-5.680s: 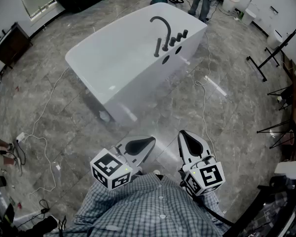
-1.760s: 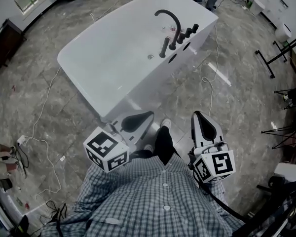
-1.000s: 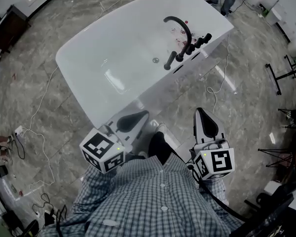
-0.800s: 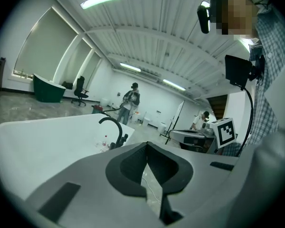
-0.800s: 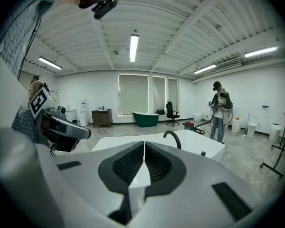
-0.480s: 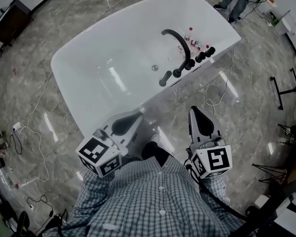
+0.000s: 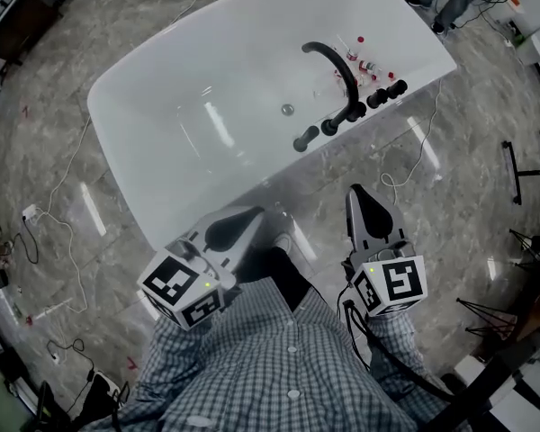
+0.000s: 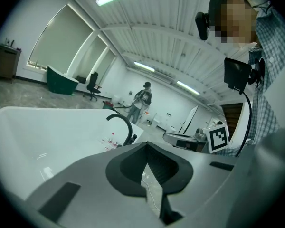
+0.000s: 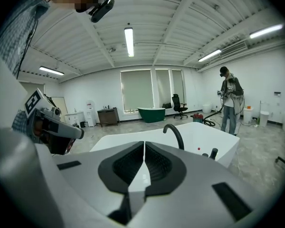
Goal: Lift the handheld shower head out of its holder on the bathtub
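In the head view the white bathtub lay ahead on the grey stone floor. The handheld shower head stood as a short dark stick on the tub's near rim, at the left end of the row of black fittings. It sat beside the curved faucet spout and the knobs, and its holder was too small to make out. Both tools hung low in front of the person's checked shirt, well apart from that rim: the left gripper and the right gripper each pointed toward the tub with nothing in them.

In the left gripper view the pads met at their tips, with only a sliver of floor showing below the meeting point and nothing between them. The tub and the spout showed beyond, off to the left of the jaw line (a few small red-capped bottles lay near the spout).

In the right gripper view the jaws were pressed together and empty. The spout and one dark fitting rose past them on the tub, but I could not tell whether that fitting was the shower head.

By my reading nothing of the lift was done: only the walk-up was under way. What remained was closing the gap, opening one gripper, clamping the shower head and drawing it upward
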The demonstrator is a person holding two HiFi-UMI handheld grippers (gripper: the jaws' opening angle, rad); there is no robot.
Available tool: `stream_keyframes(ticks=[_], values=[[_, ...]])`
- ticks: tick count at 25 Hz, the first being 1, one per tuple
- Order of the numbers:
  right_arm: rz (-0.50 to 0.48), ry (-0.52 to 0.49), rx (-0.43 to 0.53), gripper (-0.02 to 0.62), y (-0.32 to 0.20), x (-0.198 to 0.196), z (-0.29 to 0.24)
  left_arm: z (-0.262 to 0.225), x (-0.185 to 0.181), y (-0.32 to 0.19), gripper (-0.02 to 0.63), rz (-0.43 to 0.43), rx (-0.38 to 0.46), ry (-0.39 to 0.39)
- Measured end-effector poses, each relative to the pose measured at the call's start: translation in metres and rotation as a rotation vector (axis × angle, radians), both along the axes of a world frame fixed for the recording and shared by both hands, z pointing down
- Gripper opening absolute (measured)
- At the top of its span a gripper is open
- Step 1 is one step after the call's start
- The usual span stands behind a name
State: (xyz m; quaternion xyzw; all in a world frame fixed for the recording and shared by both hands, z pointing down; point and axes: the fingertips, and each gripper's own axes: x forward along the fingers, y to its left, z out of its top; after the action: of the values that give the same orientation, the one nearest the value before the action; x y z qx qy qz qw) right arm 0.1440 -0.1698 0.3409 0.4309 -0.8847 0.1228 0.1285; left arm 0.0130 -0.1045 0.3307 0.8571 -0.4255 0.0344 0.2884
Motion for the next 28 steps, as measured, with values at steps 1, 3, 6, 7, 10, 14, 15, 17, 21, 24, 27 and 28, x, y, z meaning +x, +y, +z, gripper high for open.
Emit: stream_keyframes(ticks=[1,3,6,7,10,14,15,17,21,24,27,28], values=[[0.004,0.001,-0.005,0.018,-0.002,-0.002,0.005,0.002,-0.002,-0.002,-0.002,-0.002,-0.004,0.009],[0.001,0.024,-0.014,0.018,-0.004,-0.009,0.015,0.008,-0.007,-0.005,-0.002,0.003,-0.012,0.011],[-0.02,0.073,-0.018,0.018,-0.008,-0.022,0.029,0.02,-0.014,-0.013,-0.002,0.044,-0.007,-0.031],[-0.018,0.077,-0.021,0.018,-0.011,-0.026,0.034,0.025,-0.015,-0.018,0.0,0.062,-0.001,-0.052],[-0.005,0.079,-0.026,0.018,-0.019,-0.033,0.05,0.044,-0.02,-0.026,-0.002,0.094,-0.001,-0.082],[0.005,0.089,-0.03,0.018,-0.027,-0.039,0.078,0.072,-0.025,-0.024,-0.002,0.14,-0.033,-0.087],[0.013,0.089,-0.033,0.018,-0.03,-0.039,0.086,0.078,-0.026,-0.026,-0.002,0.15,-0.04,-0.085],[0.021,0.089,-0.041,0.018,-0.037,-0.041,0.1,0.089,-0.028,-0.029,-0.002,0.16,-0.046,-0.077],[0.031,0.086,-0.051,0.018,-0.047,-0.041,0.129,0.109,-0.026,-0.037,-0.002,0.17,-0.042,-0.058],[0.034,0.083,-0.059,0.018,-0.054,-0.04,0.153,0.124,-0.025,-0.045,-0.002,0.149,-0.046,-0.021],[0.028,0.1,-0.074,0.018,-0.059,-0.042,0.177,0.142,-0.024,-0.049,-0.001,0.16,-0.033,-0.033],[0.027,0.108,-0.08,0.018,-0.061,-0.042,0.185,0.148,-0.023,-0.05,0.0,0.168,-0.033,-0.042]])
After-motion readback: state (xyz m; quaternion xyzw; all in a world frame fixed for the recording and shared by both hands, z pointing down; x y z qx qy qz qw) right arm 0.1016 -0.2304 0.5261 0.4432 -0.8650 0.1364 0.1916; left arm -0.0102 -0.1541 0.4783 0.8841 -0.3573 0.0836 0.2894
